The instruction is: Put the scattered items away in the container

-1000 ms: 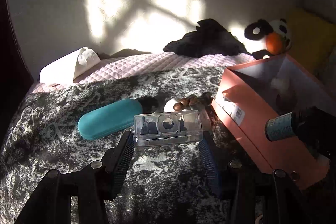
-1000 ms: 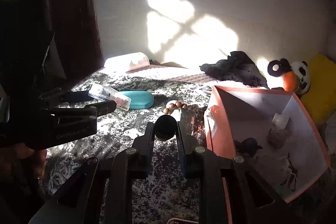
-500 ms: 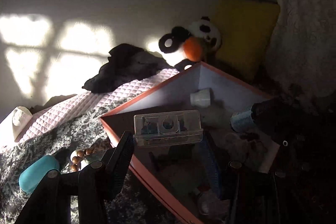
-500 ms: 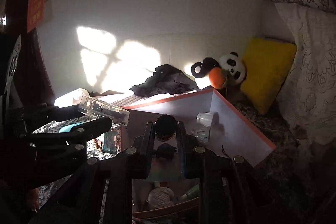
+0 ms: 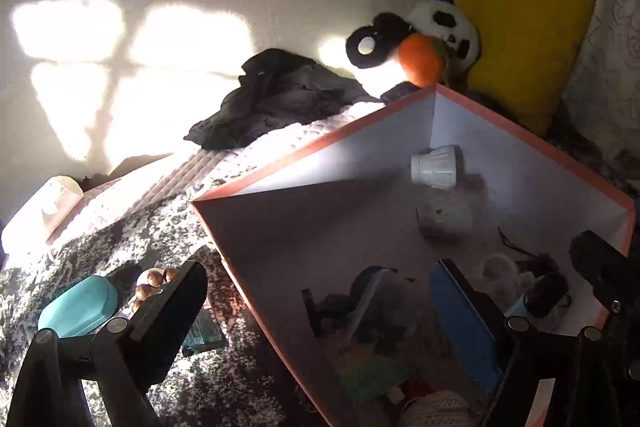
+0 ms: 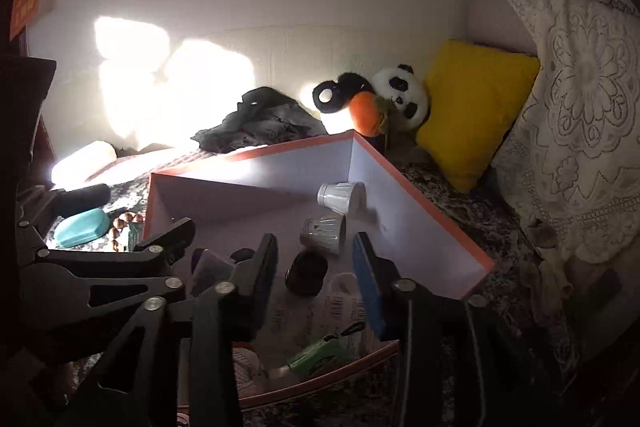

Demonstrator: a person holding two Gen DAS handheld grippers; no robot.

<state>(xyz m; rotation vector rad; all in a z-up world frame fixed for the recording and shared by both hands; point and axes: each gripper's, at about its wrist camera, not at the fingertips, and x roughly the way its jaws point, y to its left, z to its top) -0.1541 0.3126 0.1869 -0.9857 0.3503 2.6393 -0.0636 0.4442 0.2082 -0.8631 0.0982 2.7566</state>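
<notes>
The orange box [image 5: 304, 155] with pale inner walls sits on the patterned bedspread [image 5: 132, 239], its far corner pointing toward the wall and the stuffed panda [image 5: 444, 27]. Inside it, near the far corner, two white ribbed cups [image 6: 340, 197] lie on their sides, one just in front of the other. Nearer the front of the box floor lie a dark cylindrical bottle [image 6: 306, 273], a sheet printed with a barcode [image 6: 336, 307], a green object [image 6: 320, 351] near the near wall, and some dark items in shadow that cannot be made out. The right gripper [image 6: 316, 283] hangs over the front half of the box with its fingers spread wide and nothing between them; the dark bottle lies on the box floor in the gap below. The left gripper [image 5: 320, 307] is also wide apart and empty, one finger over the bedspread outside the box's left wall and the blue-padded one over the box interior. Outside the box, by its left wall, a teal case [image 5: 78, 305] rests on the bedspread, with a string of wooden beads [image 5: 150, 283] just beside it and a small dark teal packet [image 5: 204, 333] near the box wall. Beyond the box, a crumpled dark garment [image 5: 276, 95] lies at the bedspread's far edge against the sunlit wall, and a yellow cushion [image 5: 524, 35] stands beside the panda.
</notes>
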